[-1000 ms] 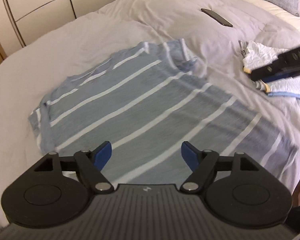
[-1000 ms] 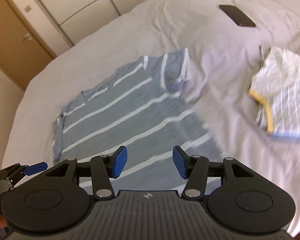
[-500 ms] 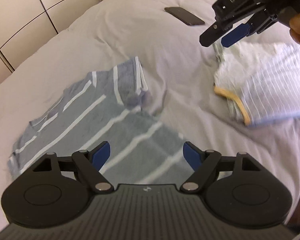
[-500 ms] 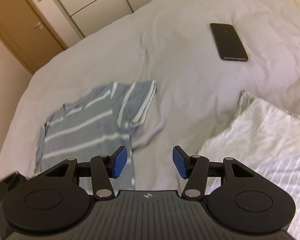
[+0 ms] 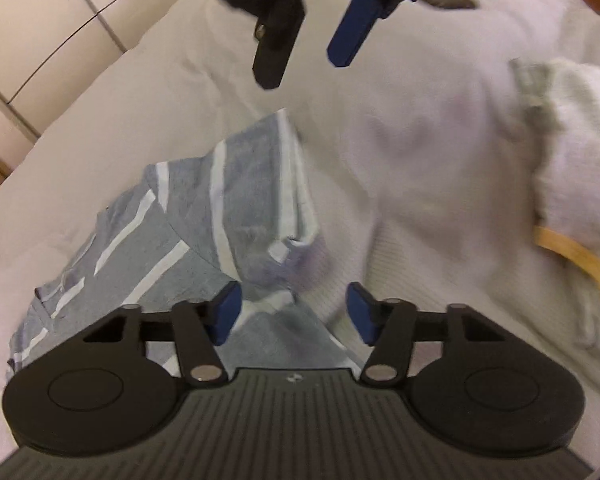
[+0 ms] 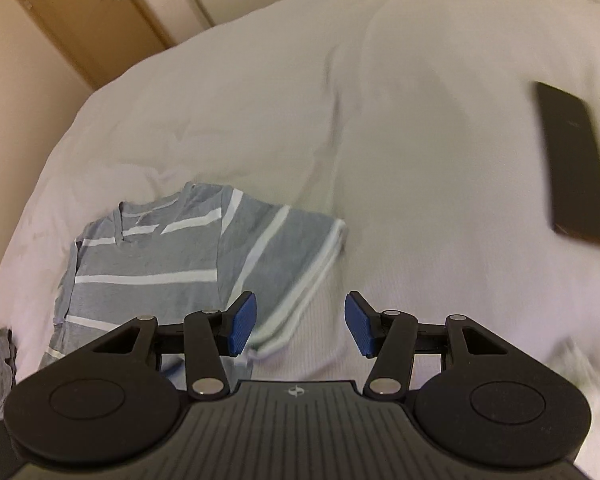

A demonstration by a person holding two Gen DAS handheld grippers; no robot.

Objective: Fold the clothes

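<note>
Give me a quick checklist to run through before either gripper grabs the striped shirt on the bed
1. Right sleeve of the striped shirt in reach of both grippers: ok, it lies just ahead of each.
2. Left gripper free: ok, jaws closing, pads not pressing any cloth.
3. Right gripper free: ok, jaws apart, nothing held.
4. Shirt lying flat: not ok, the sleeve is bunched and folded over.
5. Phone clear of the shirt: ok, it lies apart on the duvet.
6. Folded white garment clear of the shirt: ok, bare duvet between.
</note>
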